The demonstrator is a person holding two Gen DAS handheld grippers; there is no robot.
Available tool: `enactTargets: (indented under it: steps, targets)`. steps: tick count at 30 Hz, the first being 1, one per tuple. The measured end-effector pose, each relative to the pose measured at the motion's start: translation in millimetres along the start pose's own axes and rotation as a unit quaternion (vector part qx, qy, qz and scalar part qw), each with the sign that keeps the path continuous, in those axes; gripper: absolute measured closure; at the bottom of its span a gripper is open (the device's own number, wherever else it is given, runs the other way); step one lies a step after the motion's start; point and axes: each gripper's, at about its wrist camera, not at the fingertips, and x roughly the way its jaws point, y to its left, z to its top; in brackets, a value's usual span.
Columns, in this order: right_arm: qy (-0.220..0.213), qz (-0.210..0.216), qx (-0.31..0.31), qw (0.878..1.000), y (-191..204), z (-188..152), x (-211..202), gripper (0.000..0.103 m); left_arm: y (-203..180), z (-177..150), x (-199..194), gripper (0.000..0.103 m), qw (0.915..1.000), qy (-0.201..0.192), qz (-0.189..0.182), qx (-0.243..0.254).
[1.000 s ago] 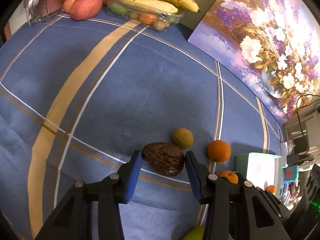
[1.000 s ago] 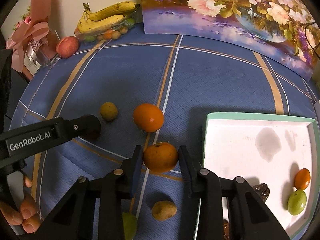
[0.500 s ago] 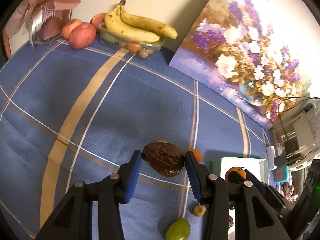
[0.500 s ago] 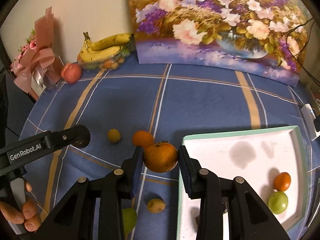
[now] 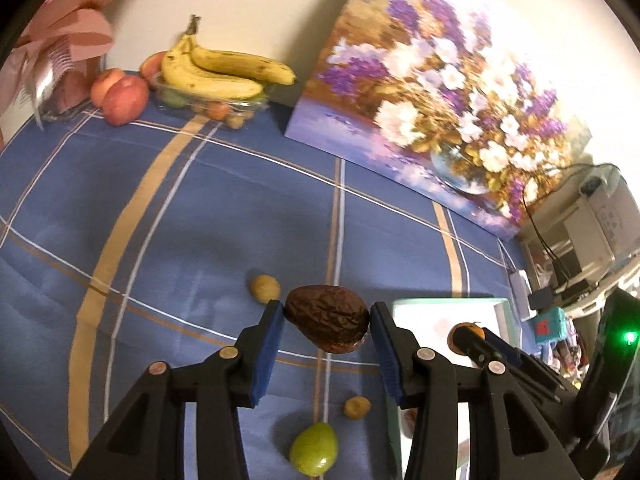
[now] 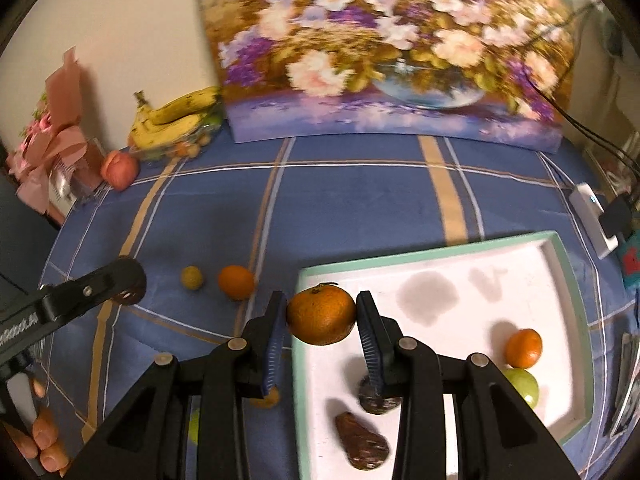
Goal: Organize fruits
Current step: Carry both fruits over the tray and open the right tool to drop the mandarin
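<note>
My left gripper (image 5: pixel 326 330) is shut on a wrinkled dark brown fruit (image 5: pixel 327 322), held above the blue cloth. My right gripper (image 6: pixel 321 314) is shut on an orange (image 6: pixel 321 314), held over the left edge of the white tray (image 6: pixel 576 304). In the tray lie a small orange (image 6: pixel 524 347), a green fruit (image 6: pixel 522 386) and two dark brown fruits (image 6: pixel 362 436). Loose on the cloth are another orange (image 6: pixel 236 281), a yellowish round fruit (image 6: pixel 191 277), a small tan fruit (image 5: pixel 357 407) and a green fruit (image 5: pixel 314 451). The left gripper shows at the left edge of the right wrist view.
Bananas (image 5: pixel 218 70) on a clear punnet, apples (image 5: pixel 125 100) and a pink-ribboned gift box (image 5: pixel 60 60) stand at the back left. A flower painting (image 6: pixel 384 48) leans on the wall. A white power adapter (image 6: pixel 592 216) and cables lie at the right edge.
Both grippers have risen from the cloth with their fruit. The right one has carried its orange rightward to the tray's left edge; the left one has lifted the brown fruit and drifted toward the tray.
</note>
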Motion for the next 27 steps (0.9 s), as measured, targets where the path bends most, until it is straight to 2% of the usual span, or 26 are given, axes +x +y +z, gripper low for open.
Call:
enactTargets:
  steps: [14,20,27]
  targets:
    - [-0.002,-0.054,0.090,0.994,-93.4,-5.5,-13.0,0.066,-79.7,-27.0,29.7,0.056,0.9954,0.041,-0.024,0.083]
    - [-0.012,-0.064,0.107,0.992,-118.6,-7.7,-20.5,0.066,-106.9,-38.4,44.8,0.056,0.9918,0.054,-0.036,0.110]
    - [-0.037,-0.067,0.109,0.991,-134.9,-7.8,-27.3,0.066,-120.0,-43.6,65.5,0.056,0.9903,0.065,-0.040,0.116]
